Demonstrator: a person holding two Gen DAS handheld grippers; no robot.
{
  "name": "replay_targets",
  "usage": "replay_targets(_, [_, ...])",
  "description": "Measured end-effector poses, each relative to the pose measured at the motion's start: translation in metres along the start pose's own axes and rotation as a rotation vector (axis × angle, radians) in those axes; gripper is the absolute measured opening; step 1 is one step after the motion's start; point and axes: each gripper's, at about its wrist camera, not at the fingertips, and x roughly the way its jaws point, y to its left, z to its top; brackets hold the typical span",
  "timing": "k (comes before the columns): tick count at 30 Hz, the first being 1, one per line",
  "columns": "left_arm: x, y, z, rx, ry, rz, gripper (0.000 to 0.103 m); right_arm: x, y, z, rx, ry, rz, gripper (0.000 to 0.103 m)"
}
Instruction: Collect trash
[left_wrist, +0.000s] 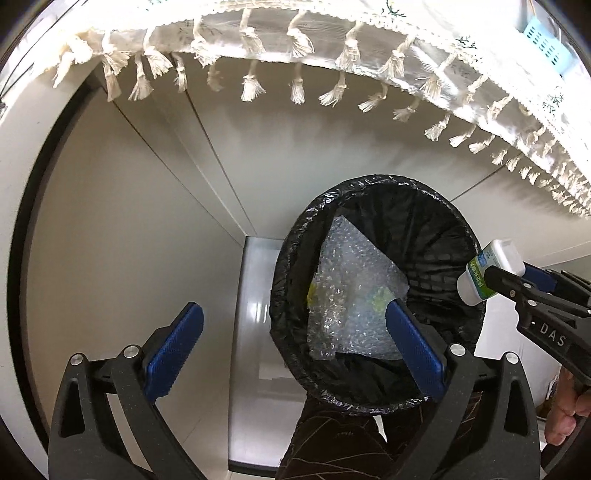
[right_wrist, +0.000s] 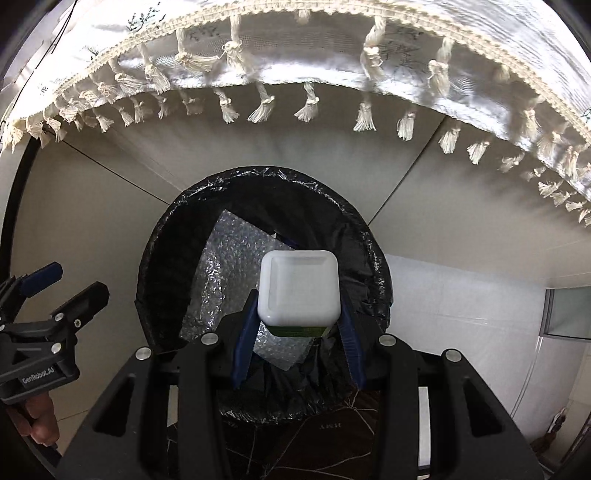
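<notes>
A round bin with a black liner (left_wrist: 373, 192) (right_wrist: 258, 181) stands on the floor below me. A sheet of clear bubble wrap (left_wrist: 351, 288) (right_wrist: 229, 266) lies inside it. My right gripper (right_wrist: 299, 314) (left_wrist: 491, 280) is shut on a small white square bottle with a green label (right_wrist: 299, 284) (left_wrist: 487, 269) and holds it over the bin's right rim. My left gripper (left_wrist: 295, 339) (right_wrist: 66, 288) is open and empty, above the bin's left side.
A white tablecloth with tassels (left_wrist: 295, 48) (right_wrist: 295, 66) hangs over the table edge above the bin. A pale wall panel (left_wrist: 129, 221) stands behind. A light blue basket (left_wrist: 546, 44) sits at top right. Glossy floor tile (left_wrist: 255, 295) lies left of the bin.
</notes>
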Motion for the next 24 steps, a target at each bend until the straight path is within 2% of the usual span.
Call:
replay_targets(3, [0.001, 0.001, 0.0, 0.0, 0.003, 0.003, 0.097, -0.002, 0.001, 0.001, -0.001, -0.015, -0.001, 0.043])
replay_targets(5, [-0.001, 0.001, 0.001, 0.0, 0.003, 0.006, 0.097, -0.006, 0.0, 0.002, 0.002, -0.028, -0.002, 0.056])
replay_targets(9, [-0.004, -0.001, 0.004, 0.001, 0.004, 0.004, 0.097, -0.017, -0.006, 0.005, 0.005, -0.033, -0.003, 0.063])
replay_targets(11, [-0.008, -0.003, 0.008, -0.001, 0.001, 0.002, 0.097, -0.025, -0.011, 0.005, 0.005, -0.038, -0.003, 0.074])
replay_targets(12, [-0.013, -0.004, 0.01, -0.001, -0.005, -0.001, 0.097, -0.033, -0.015, 0.006, 0.01, -0.048, -0.008, 0.076])
replay_targets(16, [-0.042, -0.01, 0.021, 0.0, -0.049, -0.019, 0.097, -0.071, -0.034, 0.009, 0.038, -0.116, -0.023, 0.089])
replay_targets(20, [-0.08, -0.014, 0.034, 0.003, -0.103, -0.035, 0.097, -0.114, -0.053, 0.011, 0.071, -0.192, -0.043, 0.094])
replay_targets(24, [-0.123, -0.017, 0.047, -0.008, -0.171, -0.065, 0.097, -0.156, -0.072, 0.013, 0.11, -0.279, -0.045, 0.095])
